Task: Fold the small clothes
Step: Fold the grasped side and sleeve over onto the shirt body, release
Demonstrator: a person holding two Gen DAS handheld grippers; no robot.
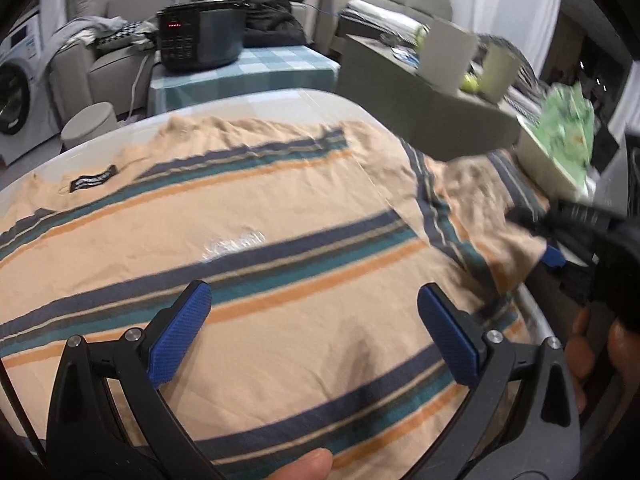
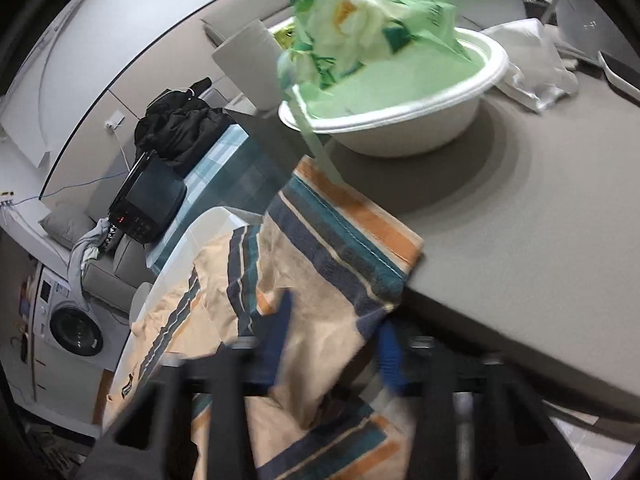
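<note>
A peach T-shirt [image 1: 280, 220] with navy, teal and orange stripes lies spread flat on a white table [image 1: 276, 100], its black neck label at the far left. My left gripper [image 1: 312, 332] hovers open just above the shirt's lower body, blue pads wide apart with nothing between them. The right sleeve [image 1: 480, 216] is rumpled and lifted at the table's right edge. My right gripper [image 1: 554, 258] holds it there. In the right wrist view the sleeve [image 2: 320, 248] drapes up onto a grey tabletop, and the blurred right gripper [image 2: 334, 344] is shut on bunched sleeve cloth.
A grey tabletop [image 2: 540, 200] overhangs the right side, carrying a white bowl [image 2: 400, 120] with a green packet [image 2: 360, 20]. Behind stand a black cooker [image 1: 200, 36] on a checked cloth [image 1: 260, 72], a sofa with dark clothes and a washing machine [image 1: 16, 92].
</note>
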